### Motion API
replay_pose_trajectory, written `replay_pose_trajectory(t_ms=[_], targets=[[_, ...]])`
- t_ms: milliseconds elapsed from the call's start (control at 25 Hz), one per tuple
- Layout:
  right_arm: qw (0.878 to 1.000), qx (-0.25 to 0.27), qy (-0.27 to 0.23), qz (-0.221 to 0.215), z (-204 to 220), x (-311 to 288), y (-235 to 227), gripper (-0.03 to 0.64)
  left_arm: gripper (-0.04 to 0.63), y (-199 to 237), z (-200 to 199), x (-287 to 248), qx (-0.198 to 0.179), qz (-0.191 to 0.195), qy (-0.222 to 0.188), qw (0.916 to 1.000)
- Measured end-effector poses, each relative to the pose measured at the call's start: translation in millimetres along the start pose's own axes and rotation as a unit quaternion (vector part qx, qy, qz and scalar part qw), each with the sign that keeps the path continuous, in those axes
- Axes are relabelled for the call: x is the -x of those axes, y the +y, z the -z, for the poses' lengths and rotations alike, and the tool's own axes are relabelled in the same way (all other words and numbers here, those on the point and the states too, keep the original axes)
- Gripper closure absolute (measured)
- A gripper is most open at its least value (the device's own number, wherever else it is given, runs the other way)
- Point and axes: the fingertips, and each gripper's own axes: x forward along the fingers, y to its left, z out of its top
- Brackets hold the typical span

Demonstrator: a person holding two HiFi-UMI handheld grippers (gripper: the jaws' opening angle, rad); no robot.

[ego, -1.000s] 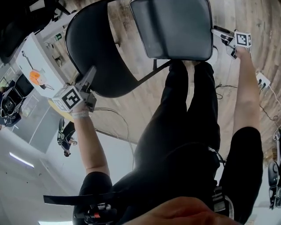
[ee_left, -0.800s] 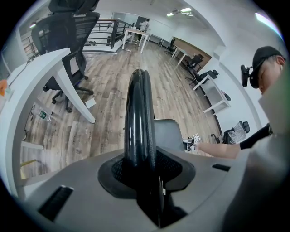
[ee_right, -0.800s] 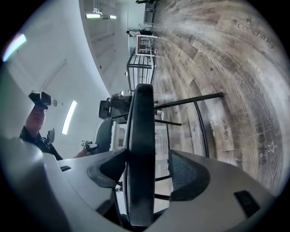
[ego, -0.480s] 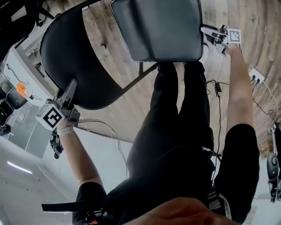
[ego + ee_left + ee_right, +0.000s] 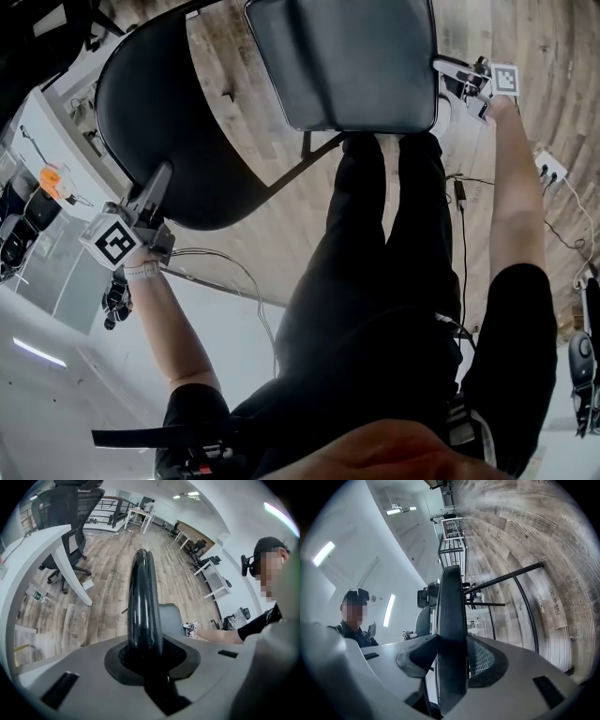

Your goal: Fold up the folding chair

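The folding chair [image 5: 314, 94] stands on the wooden floor [image 5: 525, 56] right in front of the person's legs and is not yet folded flat. In the head view its round black backrest [image 5: 178, 122] lies to the left and its padded seat [image 5: 347, 56] just above the knees.

The left gripper [image 5: 161, 180] has just been closing, and its fingers are clamped on the backrest rim [image 5: 143, 597], which runs straight up between them. The right gripper [image 5: 448, 71] has also just been closing. It sits at the right edge of the seat, and that edge [image 5: 451, 634] stands between its pads with both appearing to press on it.

This looks like the gripping step, with both holds being secured. The next move probably calls for swinging the seat towards the backrest while the left hold steadies the chair.
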Motion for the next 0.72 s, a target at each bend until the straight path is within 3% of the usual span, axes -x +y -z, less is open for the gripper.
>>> replay_pose_trajectory(t_ms=[360,720], targets=[[0.997,0.000,0.038,-0.061,10,-56,73,0.453,0.534,-13,-16,45,-0.022,-0.005,-0.022,0.9995],[0.990,0.018,0.096,-0.105,37,-145,155,0.528,0.535,-15,-22,98,-0.048,-0.025,-0.064,0.9965]])
